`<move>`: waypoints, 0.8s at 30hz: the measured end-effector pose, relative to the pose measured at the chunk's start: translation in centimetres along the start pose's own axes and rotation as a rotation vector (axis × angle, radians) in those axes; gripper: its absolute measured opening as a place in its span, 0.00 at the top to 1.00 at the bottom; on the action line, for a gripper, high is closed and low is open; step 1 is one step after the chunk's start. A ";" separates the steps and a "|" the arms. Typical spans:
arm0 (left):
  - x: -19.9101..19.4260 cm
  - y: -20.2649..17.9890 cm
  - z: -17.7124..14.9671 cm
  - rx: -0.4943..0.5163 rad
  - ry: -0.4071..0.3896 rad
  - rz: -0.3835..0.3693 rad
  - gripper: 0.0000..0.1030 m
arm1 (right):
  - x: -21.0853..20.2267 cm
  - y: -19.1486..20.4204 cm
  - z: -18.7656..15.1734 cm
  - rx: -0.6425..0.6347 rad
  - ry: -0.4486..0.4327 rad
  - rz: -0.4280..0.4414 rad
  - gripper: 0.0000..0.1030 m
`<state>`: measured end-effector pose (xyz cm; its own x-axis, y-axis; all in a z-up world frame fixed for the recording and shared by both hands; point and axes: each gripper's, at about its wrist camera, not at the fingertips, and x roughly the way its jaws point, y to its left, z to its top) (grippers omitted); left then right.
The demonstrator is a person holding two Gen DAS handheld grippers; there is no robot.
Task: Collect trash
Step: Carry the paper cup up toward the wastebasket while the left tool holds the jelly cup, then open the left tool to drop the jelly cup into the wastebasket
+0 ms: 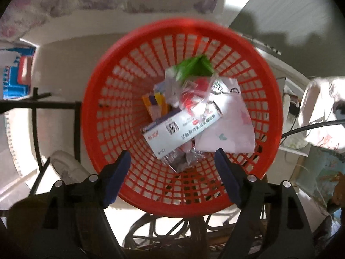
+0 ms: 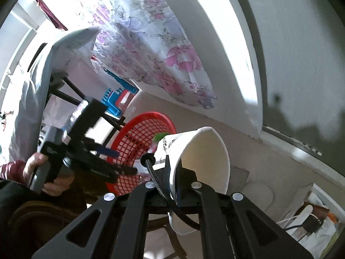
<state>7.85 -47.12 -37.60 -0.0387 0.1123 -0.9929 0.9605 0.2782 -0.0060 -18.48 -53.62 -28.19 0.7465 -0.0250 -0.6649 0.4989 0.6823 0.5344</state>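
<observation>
A red plastic mesh basket [image 1: 103, 99] fills the left wrist view, seen from above. It holds trash: a white carton with a QR code [image 1: 179, 129], a pink-white paper [image 1: 228, 127], clear wrappers and a green piece [image 1: 194, 67]. My left gripper [image 1: 172, 161] hangs open and empty over the basket's near side. In the right wrist view my right gripper [image 2: 173, 170] is shut on the rim of a white paper cup [image 2: 204, 153], tilted toward the basket [image 2: 138, 133]. The left gripper [image 2: 120, 161] shows there too, held by a hand over the basket.
The basket stands on a pale floor [image 2: 215, 120] by a white wall and door frame. A flowered cloth [image 2: 151, 43] hangs behind. A blue and red plastic stool [image 1: 19, 73] is at the left. A black frame [image 1: 54, 105] and cables [image 1: 172, 231] lie close by.
</observation>
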 end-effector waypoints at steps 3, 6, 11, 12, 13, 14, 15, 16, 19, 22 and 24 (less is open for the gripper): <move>0.2 -0.2 -0.3 0.016 0.013 -0.020 0.25 | 0.7 -0.3 0.2 0.033 -0.009 0.032 0.95; 1.1 -1.1 -0.5 0.048 0.053 -0.040 0.25 | 1.7 -0.6 0.3 0.056 -0.010 0.050 0.95; 2.8 -2.3 -0.8 0.082 0.108 -0.065 0.27 | 3.9 -1.5 0.6 0.091 0.003 0.084 0.94; 2.9 -2.4 -0.9 0.084 0.116 -0.079 0.27 | 4.1 -1.8 0.6 0.111 -0.001 0.092 0.94; 3.2 -2.6 -1.0 0.097 0.131 -0.082 0.27 | 4.3 -2.2 0.7 0.132 -0.006 0.100 0.94; 3.5 -2.9 -1.1 0.114 0.144 -0.075 0.27 | 4.4 -2.5 0.7 0.151 -0.015 0.109 0.94; 3.7 -3.3 -1.1 0.128 0.152 -0.074 0.27 | 4.4 -2.7 0.7 0.158 -0.020 0.114 0.94; 3.9 -3.7 -1.2 0.147 0.162 -0.077 0.27 | 4.5 -2.9 0.6 0.167 -0.023 0.126 0.94; 4.1 -5.1 -1.2 0.198 0.145 -0.061 0.27 | 4.1 -3.9 0.5 0.234 -0.041 0.192 0.94; 3.9 -6.7 -0.9 0.272 0.098 -0.011 0.28 | 3.3 -4.9 0.5 0.259 -0.050 0.219 0.93; 3.7 -6.9 -0.9 0.275 0.077 -0.014 0.28 | 2.4 -5.6 0.5 0.265 -0.059 0.229 0.93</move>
<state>0.83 -47.72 -41.13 -0.0627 0.1854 -0.9807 0.9980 0.0120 -0.0616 -19.27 -57.83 -32.47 0.8727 0.0592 -0.4847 0.4066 0.4618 0.7883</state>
